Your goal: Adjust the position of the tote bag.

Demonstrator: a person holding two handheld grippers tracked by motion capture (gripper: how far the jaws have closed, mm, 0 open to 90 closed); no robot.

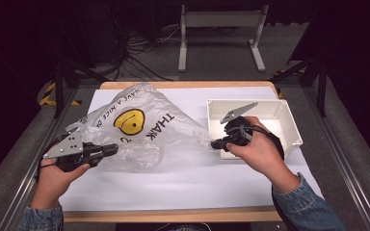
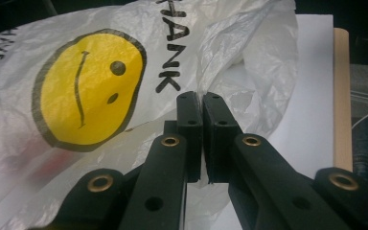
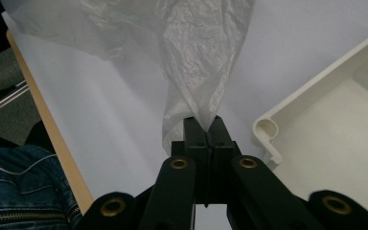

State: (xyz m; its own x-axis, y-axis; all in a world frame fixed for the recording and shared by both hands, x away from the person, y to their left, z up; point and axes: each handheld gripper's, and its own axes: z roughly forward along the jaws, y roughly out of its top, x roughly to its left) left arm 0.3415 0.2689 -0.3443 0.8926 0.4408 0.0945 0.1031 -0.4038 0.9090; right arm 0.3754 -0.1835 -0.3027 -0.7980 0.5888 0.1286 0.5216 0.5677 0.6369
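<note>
both tongs are clenched on the plastic bag (image 1: 135, 127), left tongs (image 1: 110, 150) at its 7 o'clock edge, right tongs (image 1: 215, 144) at 3 o'clock beside the white bin (image 1: 289, 126); spread over the table (image 1: 183, 178), it looks gripped but not yet binned.

Your sleeves (image 1: 308, 204) are blue denim, cuffed at both wrists, and a zip with pale stitching runs across the denim in the right gripper view. Your left gripper (image 1: 112, 149) and right gripper (image 1: 215, 144) are black throughout, and each carries a grey three-cornered plate (image 1: 65, 144) dotted with small holes. A dark cable (image 1: 265, 132) loops from the right gripper. Seen close, your black jaws are flat, angular bars with brass-ringed rivets (image 2: 170, 141) and plain round holes.
</note>
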